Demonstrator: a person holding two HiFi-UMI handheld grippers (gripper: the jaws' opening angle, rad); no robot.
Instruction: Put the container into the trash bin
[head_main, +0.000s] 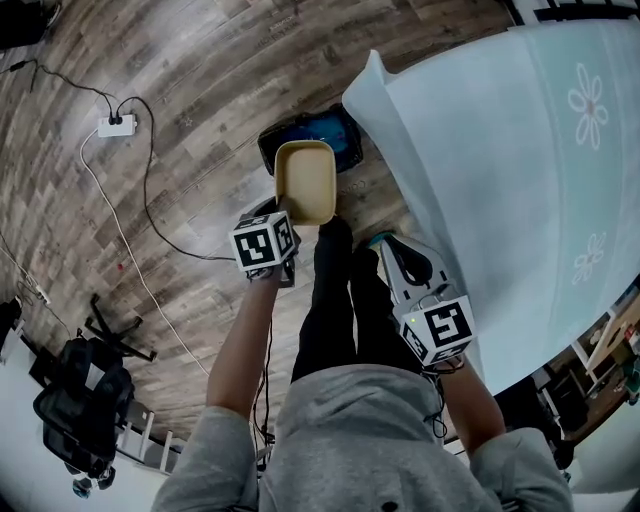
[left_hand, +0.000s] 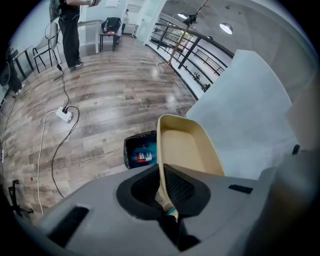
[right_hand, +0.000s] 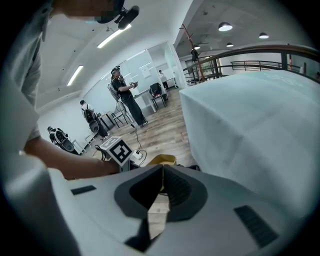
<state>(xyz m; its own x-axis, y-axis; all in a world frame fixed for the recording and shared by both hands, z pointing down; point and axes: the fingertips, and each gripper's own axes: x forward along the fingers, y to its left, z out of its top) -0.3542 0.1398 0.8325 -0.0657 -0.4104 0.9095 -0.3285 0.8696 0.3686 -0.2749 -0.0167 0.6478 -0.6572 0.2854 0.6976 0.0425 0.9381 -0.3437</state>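
Beige container (head_main: 306, 180) hung above the trash bin (head_main: 340, 138), its rim clamped by the left hand-held gripper (head_main: 284, 208). The right hand-held gripper (head_main: 384, 243) was closed, empty.

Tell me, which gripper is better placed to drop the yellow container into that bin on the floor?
Left. The left gripper is shut on the container at its rim and holds it over the trash bin. The right gripper is shut and empty, off beside the cloth-covered table.

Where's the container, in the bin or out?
Out: the container is held above the trash bin, rim clamped in the left gripper.
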